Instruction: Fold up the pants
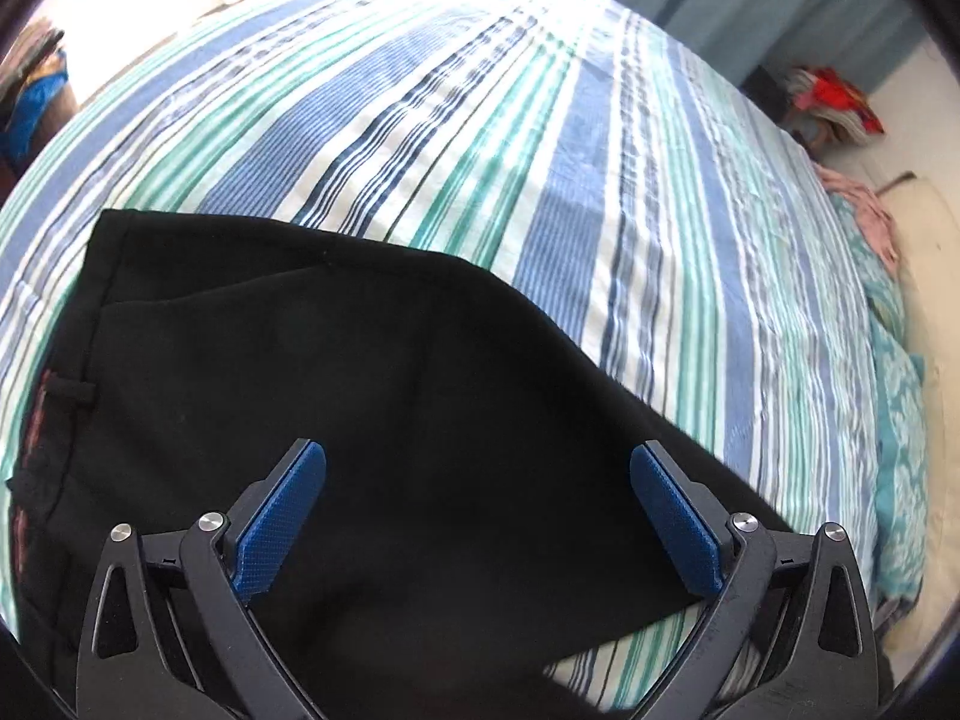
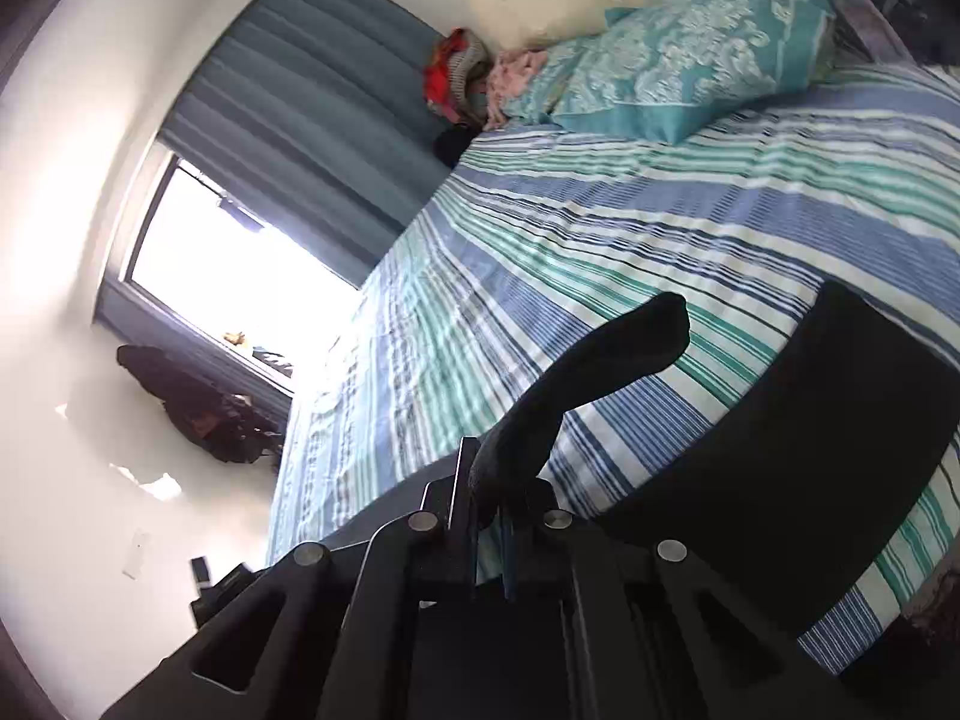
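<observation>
Black pants lie spread on the striped bed, filling the lower left of the left wrist view. My left gripper hovers just above them, its blue pads wide apart and holding nothing. In the right wrist view my right gripper is shut on a bunched part of the black pants, which sticks up out of the jaws above the bed. The rest of the pants lies on the sheet at the right.
The blue, green and white striped sheet covers the bed. Teal patterned pillows and pink cloth lie at its head. A window, blue curtain and a clothes pile stand beyond the bed.
</observation>
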{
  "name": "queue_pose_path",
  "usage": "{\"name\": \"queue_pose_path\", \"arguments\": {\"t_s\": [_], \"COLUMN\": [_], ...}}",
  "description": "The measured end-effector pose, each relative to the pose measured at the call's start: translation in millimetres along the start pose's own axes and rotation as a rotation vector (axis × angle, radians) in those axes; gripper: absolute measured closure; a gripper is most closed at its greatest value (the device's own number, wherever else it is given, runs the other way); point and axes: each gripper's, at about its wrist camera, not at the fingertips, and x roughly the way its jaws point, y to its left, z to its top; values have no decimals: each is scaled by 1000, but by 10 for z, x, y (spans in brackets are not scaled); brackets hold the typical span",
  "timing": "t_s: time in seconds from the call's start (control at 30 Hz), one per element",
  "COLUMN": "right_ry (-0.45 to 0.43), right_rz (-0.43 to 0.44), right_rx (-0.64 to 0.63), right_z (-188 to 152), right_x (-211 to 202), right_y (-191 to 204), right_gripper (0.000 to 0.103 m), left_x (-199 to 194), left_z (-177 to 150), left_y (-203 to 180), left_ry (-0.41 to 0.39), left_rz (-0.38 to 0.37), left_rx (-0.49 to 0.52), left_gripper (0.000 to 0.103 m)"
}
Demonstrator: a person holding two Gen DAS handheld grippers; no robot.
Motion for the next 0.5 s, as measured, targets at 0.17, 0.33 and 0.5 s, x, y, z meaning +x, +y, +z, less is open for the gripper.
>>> {"name": "queue_pose_path", "arguments": {"t_s": [0.17,0.33,0.5], "right_ry": [1,21,60], "right_rz": [81,109,28], "right_rx": [-74,-113,-101], "right_z": [84,205,409], "right_x": [-227,-486,-281], "right_y": [286,345,67], "right_gripper": [98,98,98], "left_x": [415,478,-466], "left_z": [191,157,-11], "left_y": [-10,70,129], "left_ry": [74,109,-48], "left_rz": [-54,-22,-149], "left_rx": [-122,-153,-105], "left_gripper": [2,97,96]}}
